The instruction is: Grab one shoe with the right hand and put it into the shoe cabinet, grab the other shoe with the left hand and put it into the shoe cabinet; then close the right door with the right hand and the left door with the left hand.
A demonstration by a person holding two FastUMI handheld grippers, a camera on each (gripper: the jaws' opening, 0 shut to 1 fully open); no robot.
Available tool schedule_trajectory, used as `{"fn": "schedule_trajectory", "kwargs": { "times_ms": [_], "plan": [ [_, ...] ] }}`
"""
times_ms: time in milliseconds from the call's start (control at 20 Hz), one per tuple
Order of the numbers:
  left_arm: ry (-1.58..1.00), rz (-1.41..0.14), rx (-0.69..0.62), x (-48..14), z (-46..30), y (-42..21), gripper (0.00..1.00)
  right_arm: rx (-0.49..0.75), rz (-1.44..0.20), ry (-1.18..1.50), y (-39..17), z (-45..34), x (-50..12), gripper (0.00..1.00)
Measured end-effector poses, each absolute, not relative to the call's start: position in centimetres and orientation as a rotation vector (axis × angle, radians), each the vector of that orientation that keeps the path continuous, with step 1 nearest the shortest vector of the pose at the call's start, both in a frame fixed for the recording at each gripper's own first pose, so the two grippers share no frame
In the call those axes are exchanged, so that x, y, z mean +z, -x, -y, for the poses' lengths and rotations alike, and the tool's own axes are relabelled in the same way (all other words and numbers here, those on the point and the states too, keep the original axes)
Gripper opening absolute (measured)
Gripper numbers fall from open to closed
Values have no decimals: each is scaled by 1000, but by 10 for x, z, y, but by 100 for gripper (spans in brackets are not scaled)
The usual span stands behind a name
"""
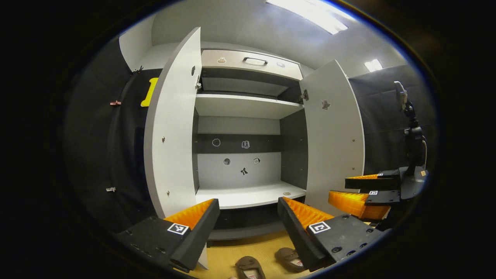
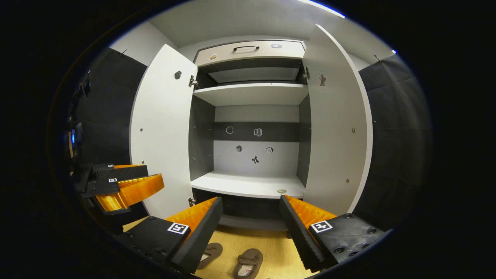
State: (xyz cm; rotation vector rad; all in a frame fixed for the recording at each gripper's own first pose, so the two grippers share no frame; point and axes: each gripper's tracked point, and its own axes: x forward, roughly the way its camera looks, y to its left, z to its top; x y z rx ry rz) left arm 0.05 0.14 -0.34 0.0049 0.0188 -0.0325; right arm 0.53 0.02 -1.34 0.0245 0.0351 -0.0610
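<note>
cabinet [image 2: 248,186]: both doors stand open, left door [image 2: 161,131], right door [image 2: 335,128]; shelves bare.
shoes: left shoe [image 2: 209,254] and right shoe [image 2: 248,263] lie side by side on the wooden floor [image 2: 271,248] before the cabinet.
left gripper [image 1: 248,217]: fingers wide, holding nothing.
right gripper [image 2: 250,215]: fingers wide, holding nothing, above the shoes.

Shoe cabinet [image 2: 248,186]: white doors and shelves, dark grey inner side walls, dark band across the pale grey back panel. Drawer [image 2: 250,49]: beige, dark handle. Two shoes [image 2: 248,263], near: brown, pale insoles. Floor [image 2: 271,248]: yellowish wood grain.
</note>
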Motion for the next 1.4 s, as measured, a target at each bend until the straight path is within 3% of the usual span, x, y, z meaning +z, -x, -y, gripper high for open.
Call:
{"fn": "schedule_trajectory", "kwargs": {
  "times_ms": [700, 1050, 1250, 1400],
  "plan": [
    [17, -66, -119, -29, -8, 25, 96, -83, -325, -119, 3, -39, -151, 97],
    [29, -125, -125, -55, -18, 39, 96, -108, -502, -162, 5, -48, -259, 81],
    [46, -112, -167, -60, -14, 44, 96, -115, -604, -191, 6, -54, -321, 81],
    [58, -93, -194, -65, -9, 44, 96, -135, -660, -168, 3, -51, -362, 74]
  ]
}}
